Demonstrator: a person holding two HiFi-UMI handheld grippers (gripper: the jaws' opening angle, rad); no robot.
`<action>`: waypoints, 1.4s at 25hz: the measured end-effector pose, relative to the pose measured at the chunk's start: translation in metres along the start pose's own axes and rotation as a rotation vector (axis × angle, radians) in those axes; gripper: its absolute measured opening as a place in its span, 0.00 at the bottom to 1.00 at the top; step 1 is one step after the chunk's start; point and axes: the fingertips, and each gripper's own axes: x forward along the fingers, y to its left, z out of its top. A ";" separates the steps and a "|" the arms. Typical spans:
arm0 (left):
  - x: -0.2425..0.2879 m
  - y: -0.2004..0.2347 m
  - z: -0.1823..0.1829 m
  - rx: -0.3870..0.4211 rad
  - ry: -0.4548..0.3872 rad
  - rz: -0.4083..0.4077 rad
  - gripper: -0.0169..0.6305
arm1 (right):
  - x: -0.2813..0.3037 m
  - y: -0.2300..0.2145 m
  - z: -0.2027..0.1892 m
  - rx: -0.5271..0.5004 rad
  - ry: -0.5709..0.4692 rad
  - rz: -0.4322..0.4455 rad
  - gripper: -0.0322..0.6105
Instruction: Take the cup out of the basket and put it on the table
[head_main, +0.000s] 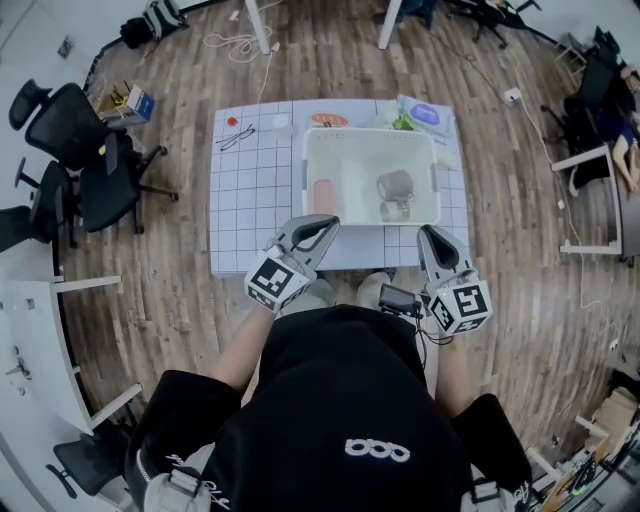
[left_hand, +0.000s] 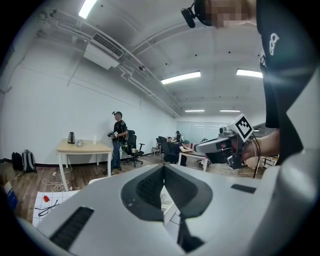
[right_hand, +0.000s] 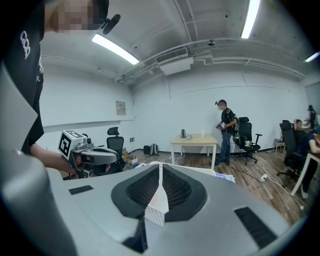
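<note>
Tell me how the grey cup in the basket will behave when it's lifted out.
The grey cup looks small and rigid, so it is probably stiff and light. It seems to lie tilted in the basket rather than upright, so a push could well roll it. Its smooth-looking wall may be slippery in a pinch, though it is too small to be sure.

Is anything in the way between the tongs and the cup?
Yes: the near wall of the basket stands between the cup and the left tongs and right tongs, both shut. The basket is open on top, so going over the wall looks clear.
</note>
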 end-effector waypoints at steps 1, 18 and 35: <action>0.004 -0.001 -0.001 0.000 0.002 0.000 0.04 | 0.000 -0.004 -0.001 0.003 -0.002 -0.001 0.10; 0.135 -0.023 -0.029 0.061 0.205 -0.061 0.04 | -0.019 -0.083 -0.014 0.018 0.009 0.006 0.10; 0.269 -0.036 -0.156 0.284 0.768 -0.282 0.19 | 0.001 -0.127 -0.058 0.050 0.080 0.012 0.10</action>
